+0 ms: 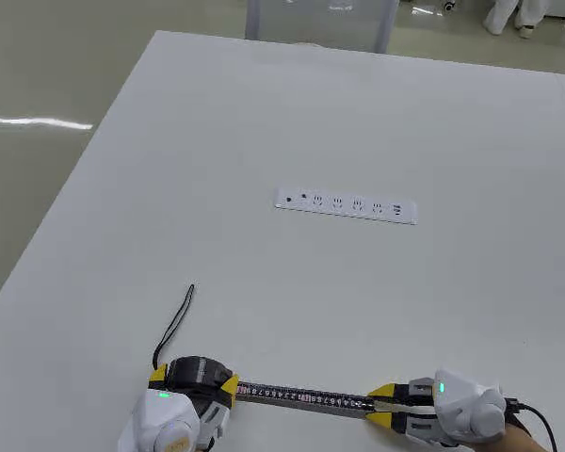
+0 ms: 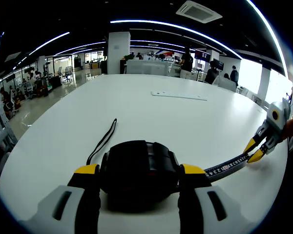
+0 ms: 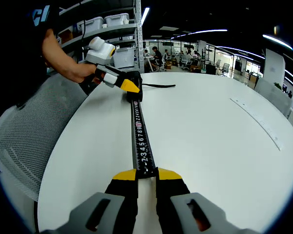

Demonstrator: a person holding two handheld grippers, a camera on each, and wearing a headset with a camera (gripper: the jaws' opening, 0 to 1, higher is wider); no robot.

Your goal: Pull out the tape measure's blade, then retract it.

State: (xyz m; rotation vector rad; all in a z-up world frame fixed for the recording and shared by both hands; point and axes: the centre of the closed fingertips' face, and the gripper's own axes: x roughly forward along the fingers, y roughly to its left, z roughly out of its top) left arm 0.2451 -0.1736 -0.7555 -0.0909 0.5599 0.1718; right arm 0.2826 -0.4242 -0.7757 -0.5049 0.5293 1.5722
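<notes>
**A:** Where is the tape measure?

**B:** At the lower left of the head view, on the white table (image 1: 358, 122). Its black case (image 1: 196, 372) sits between the yellow-tipped jaws of the left gripper (image 2: 139, 170), which are clamped on its two sides.

**A:** And the blade?

**B:** The blade (image 1: 301, 397) is extended from the case and lies flat on the table, numbers up, running toward the lower right. The right gripper (image 3: 146, 174) has its jaws closed on the blade's end.

**A:** How does that look from the right gripper view?

**B:** The blade runs from bottom centre up to the case at the upper left, where a hand (image 3: 80, 72) holds the left gripper.

**A:** Anything else on the table?

**B:** A black wrist strap (image 1: 174, 325) trails from the case toward the top of the head view. A white power strip (image 1: 346, 205) lies near the middle of the frame, well apart from the tape measure.
</notes>
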